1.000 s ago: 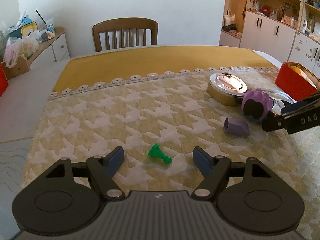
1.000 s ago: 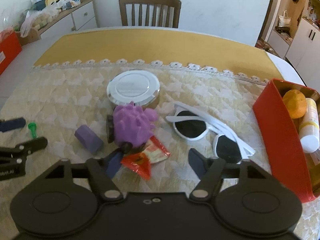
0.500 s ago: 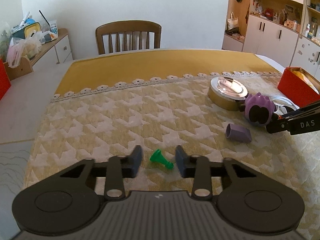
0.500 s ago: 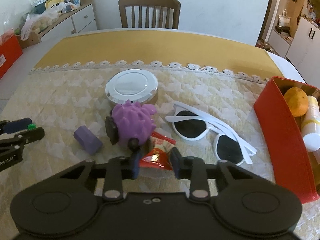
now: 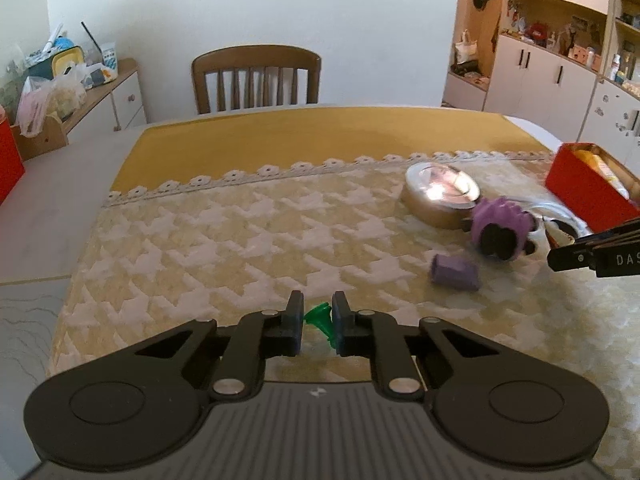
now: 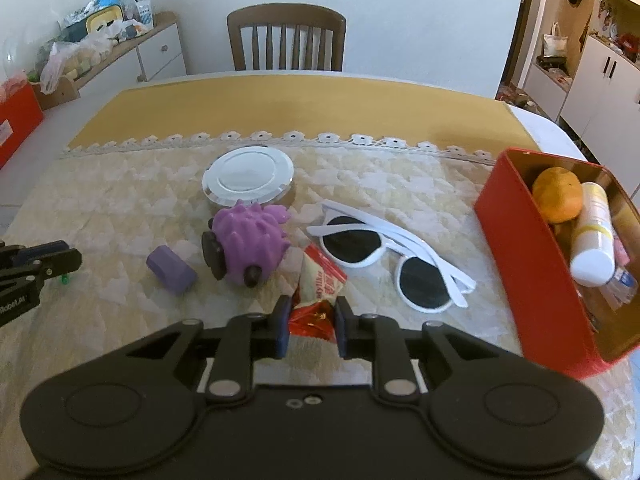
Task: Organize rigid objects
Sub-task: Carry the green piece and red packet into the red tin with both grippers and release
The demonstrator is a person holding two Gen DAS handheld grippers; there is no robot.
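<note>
Dining room, wooden chair (image 6: 286, 36) at the far end, bench (image 5: 248, 240) under a yellow-and-cream patterned cloth. Left tongs (image 5: 317, 326) narrowed onto a small green pawn-like piece (image 5: 320, 317), lying between the pads with its long axis roughly along them. Right tongs (image 6: 308, 326) pinched on a red snack wrapper (image 6: 316, 300), low at the near edge. Red tin (image 6: 532, 264) to the right of the right tongs, much nearer that side, already holding an orange and a bottle. White sunglasses (image 6: 384, 256) between wrapper and tin; probably to be lifted over. Purple spiky toy (image 6: 250, 240), purple block (image 6: 170, 269) and round silver tin (image 6: 248, 178) between the two tongs.
</note>
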